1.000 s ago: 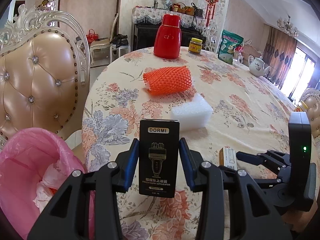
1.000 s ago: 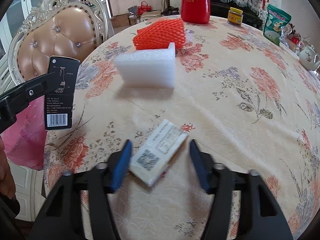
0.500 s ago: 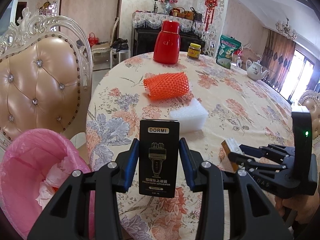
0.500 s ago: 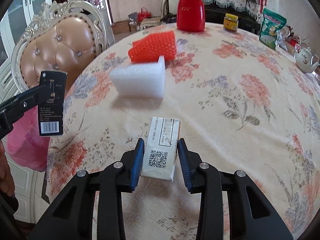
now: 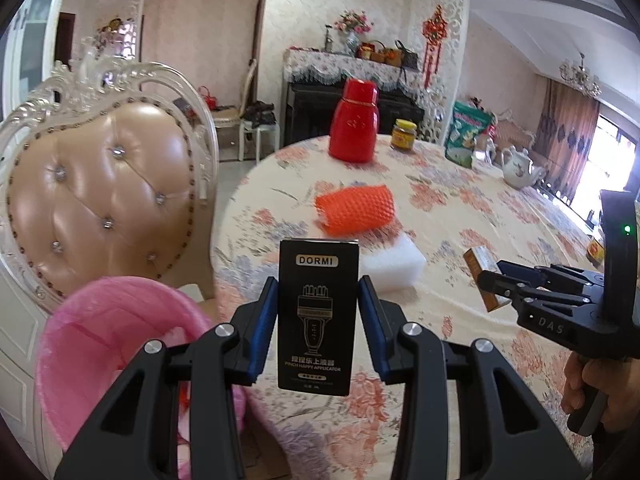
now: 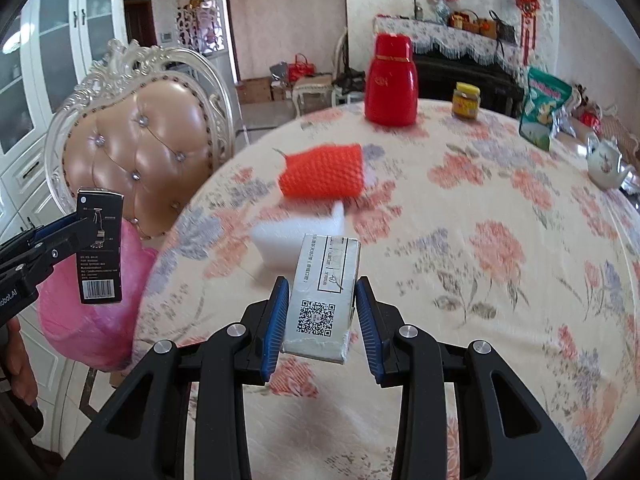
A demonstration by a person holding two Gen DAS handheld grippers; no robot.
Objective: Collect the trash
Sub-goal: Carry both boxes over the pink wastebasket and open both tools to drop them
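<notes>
The right hand-held gripper (image 6: pixel 320 312), open around the white box (image 6: pixel 322 296) a second ago, now clamps it and holds it lifted off the bench (image 6: pixel 500 280), carried toward nine o'clock.

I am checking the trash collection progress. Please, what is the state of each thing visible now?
Left hand-held gripper: shut on black box, upright.
Right hand-held gripper: shut on white box, lifted.
Pink trash bag: open, beside table.
Orange foam net: lying on table.
White foam block: lying on table.
Red thermos: upright, closed.
</notes>
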